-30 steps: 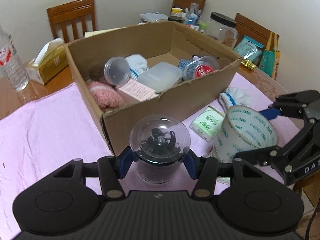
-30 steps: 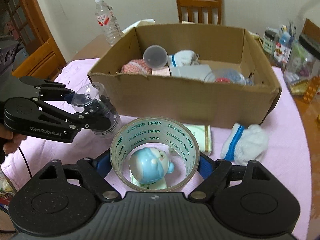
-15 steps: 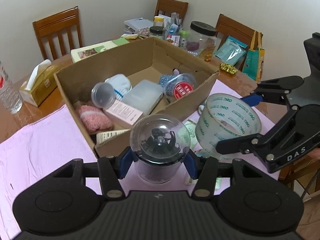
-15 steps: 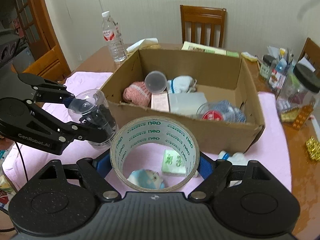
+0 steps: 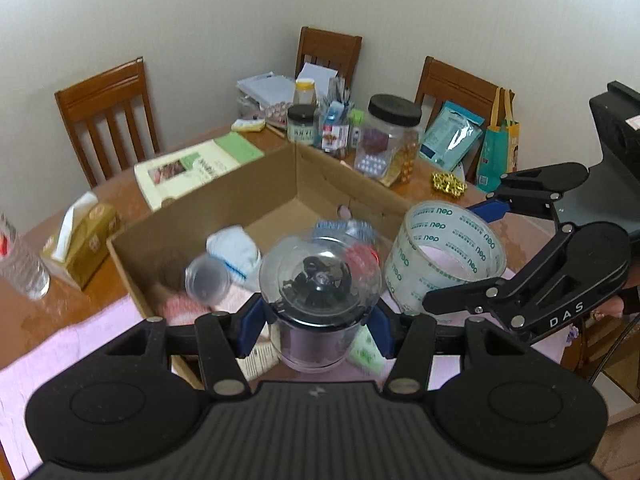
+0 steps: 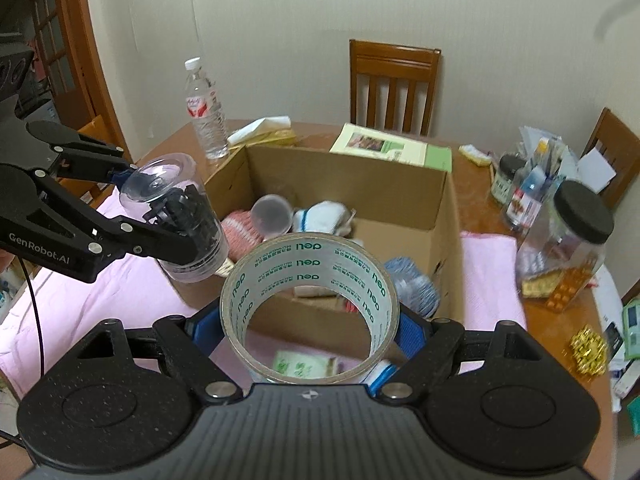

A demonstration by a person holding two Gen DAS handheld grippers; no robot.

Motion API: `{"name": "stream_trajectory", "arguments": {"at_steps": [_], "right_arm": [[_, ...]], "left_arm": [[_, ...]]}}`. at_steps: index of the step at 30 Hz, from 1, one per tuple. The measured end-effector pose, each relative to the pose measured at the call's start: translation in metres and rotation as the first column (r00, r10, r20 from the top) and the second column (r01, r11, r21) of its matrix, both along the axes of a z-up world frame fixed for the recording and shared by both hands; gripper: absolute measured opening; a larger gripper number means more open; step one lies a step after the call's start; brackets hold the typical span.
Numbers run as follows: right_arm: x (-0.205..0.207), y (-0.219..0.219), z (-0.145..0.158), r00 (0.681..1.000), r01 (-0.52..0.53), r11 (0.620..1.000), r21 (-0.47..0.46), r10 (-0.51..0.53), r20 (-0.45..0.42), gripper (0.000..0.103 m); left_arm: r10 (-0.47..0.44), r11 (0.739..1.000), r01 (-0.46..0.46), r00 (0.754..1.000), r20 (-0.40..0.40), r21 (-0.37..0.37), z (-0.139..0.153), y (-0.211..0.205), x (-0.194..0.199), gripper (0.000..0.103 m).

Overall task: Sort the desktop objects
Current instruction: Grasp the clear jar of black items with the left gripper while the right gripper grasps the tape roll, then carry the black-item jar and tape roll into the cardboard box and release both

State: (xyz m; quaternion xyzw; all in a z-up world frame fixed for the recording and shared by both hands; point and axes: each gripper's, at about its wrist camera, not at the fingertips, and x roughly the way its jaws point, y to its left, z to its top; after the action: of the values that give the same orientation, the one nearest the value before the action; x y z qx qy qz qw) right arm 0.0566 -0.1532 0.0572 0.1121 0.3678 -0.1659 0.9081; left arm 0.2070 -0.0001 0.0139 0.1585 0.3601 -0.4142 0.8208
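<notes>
Two objects are in transit. The clear jar point(image 5: 318, 300) (rigid transparent plastic, domed end, dark clips inside) sits clamped between the fingers of the left gripper point(image 5: 318, 320), above the near wall of the cardboard box point(image 6: 404, 184). The tape roll point(image 6: 310, 304) (a wide ring of glossy film on a card core, green print) is clamped across its outer face by the fingers of the right gripper point(image 6: 310, 330), also raised over the near wall.

Progress, as judged: largely done. Ahead of the fingers, the box holds a small clear cup point(image 6: 271, 213), a white sock point(image 6: 326, 216), a pink knitted item point(image 6: 240, 232) and a blue-and-clear container point(image 6: 414, 288).

Remaining: release both held objects into the box. Below the right fingers, a green-printed tissue pack point(image 6: 304, 364) lies on the pink cloth point(image 6: 490, 280) covering the surface, outside the box.
</notes>
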Motion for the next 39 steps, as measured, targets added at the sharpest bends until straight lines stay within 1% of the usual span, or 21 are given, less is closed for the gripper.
{"name": "stream_trajectory", "arguments": {"at_steps": [6, 13, 14, 15, 17, 23, 30, 33, 39], "right_arm": [[0.004, -0.018, 0.003, 1.000, -0.004, 1.000, -0.017, 0.004, -0.002, 0.087], [0.015, -0.038, -0.002, 1.000, -0.005, 1.000, -0.008, 0.005, -0.014, 0.087], [0.016, -0.040, -0.003, 1.000, -0.006, 1.000, -0.005, 0.006, -0.016, 0.087], [0.018, -0.042, -0.004, 1.000, -0.007, 1.000, -0.004, 0.007, -0.018, 0.087], [0.021, -0.046, -0.006, 1.000, -0.014, 1.000, -0.005, 0.014, -0.024, 0.087], [0.033, -0.060, -0.010, 0.999, -0.028, 0.999, -0.014, 0.028, -0.042, 0.087], [0.054, -0.079, -0.015, 0.997, -0.041, 0.999, -0.020, 0.040, -0.064, 0.087], [0.063, -0.086, -0.017, 0.996, -0.048, 0.999, -0.018, 0.046, -0.071, 0.087], [0.084, -0.099, -0.023, 0.994, -0.067, 0.998, -0.019, 0.065, -0.089, 0.087]], "left_arm": [[-0.004, 1.000, 0.004, 1.000, 0.015, -0.002, 0.001, -0.018, 0.014, 0.054], [-0.002, 1.000, 0.003, 1.000, -0.017, 0.012, -0.011, -0.032, 0.033, 0.055], [-0.007, 1.000, 0.007, 1.000, -0.021, 0.021, -0.013, -0.034, 0.034, 0.060], [-0.009, 1.000, 0.009, 1.000, -0.026, 0.026, -0.015, -0.035, 0.035, 0.062], [-0.009, 1.000, 0.009, 1.000, -0.028, 0.025, -0.018, -0.037, 0.036, 0.072], [0.012, 0.999, -0.010, 0.999, -0.036, 0.044, -0.023, -0.035, 0.039, 0.083], [0.025, 0.998, -0.023, 0.999, -0.043, 0.053, -0.024, -0.029, 0.037, 0.086], [0.031, 0.998, -0.028, 0.999, -0.044, 0.057, -0.025, -0.027, 0.036, 0.090], [0.045, 0.997, -0.042, 0.998, -0.040, 0.063, -0.025, -0.021, 0.036, 0.091]]}}
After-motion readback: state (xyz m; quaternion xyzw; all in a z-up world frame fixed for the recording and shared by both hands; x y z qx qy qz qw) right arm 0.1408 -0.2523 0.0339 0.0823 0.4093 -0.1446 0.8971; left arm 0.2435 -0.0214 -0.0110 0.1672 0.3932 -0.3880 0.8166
